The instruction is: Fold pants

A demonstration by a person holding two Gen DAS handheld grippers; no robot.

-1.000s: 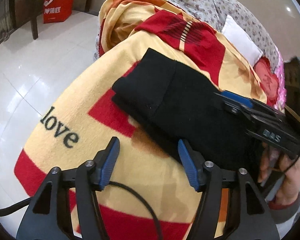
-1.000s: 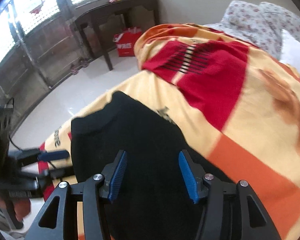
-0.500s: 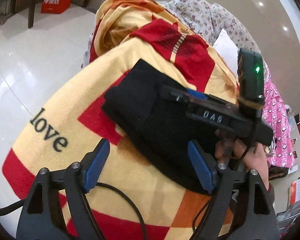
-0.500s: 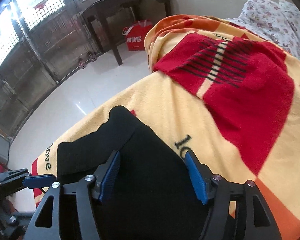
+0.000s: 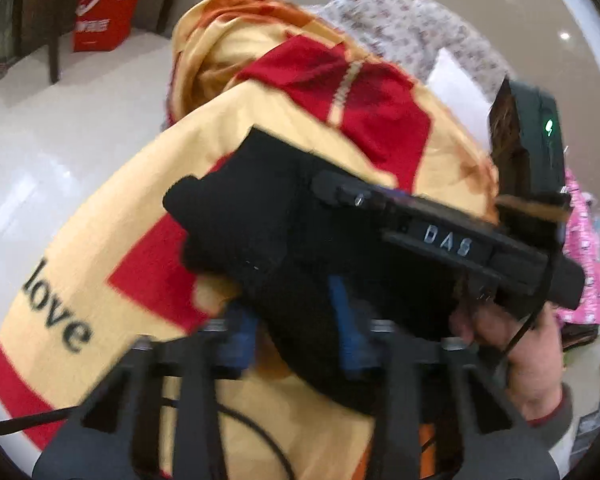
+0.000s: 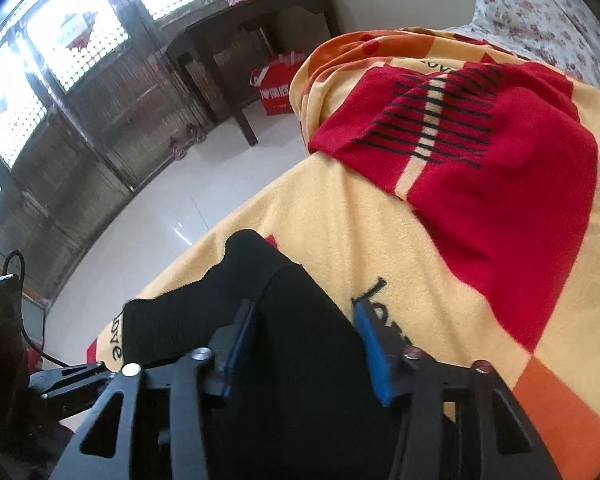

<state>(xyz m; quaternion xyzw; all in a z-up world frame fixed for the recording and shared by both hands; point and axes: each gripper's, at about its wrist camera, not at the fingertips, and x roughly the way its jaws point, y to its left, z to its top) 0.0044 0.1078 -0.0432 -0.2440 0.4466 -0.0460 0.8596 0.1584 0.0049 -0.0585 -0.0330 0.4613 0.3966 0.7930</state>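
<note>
Pants, black and already folded into a compact stack, lie on the blanket near the bed's floor-side edge. The left hand-held gripper has just been closing and pinches their near edge; the right hand-held gripper, also closing, straddles the cloth, its grip unclear. Next likely comes a lift-and-fold, needing both grips secure.

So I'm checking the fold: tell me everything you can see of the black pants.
The black pants look like soft knit, folded into a thick layered bundle on the yellow-and-red blanket. The left gripper has just closed on their near edge; the right gripper has also been closing, straddling the fabric near the other edge.
</note>
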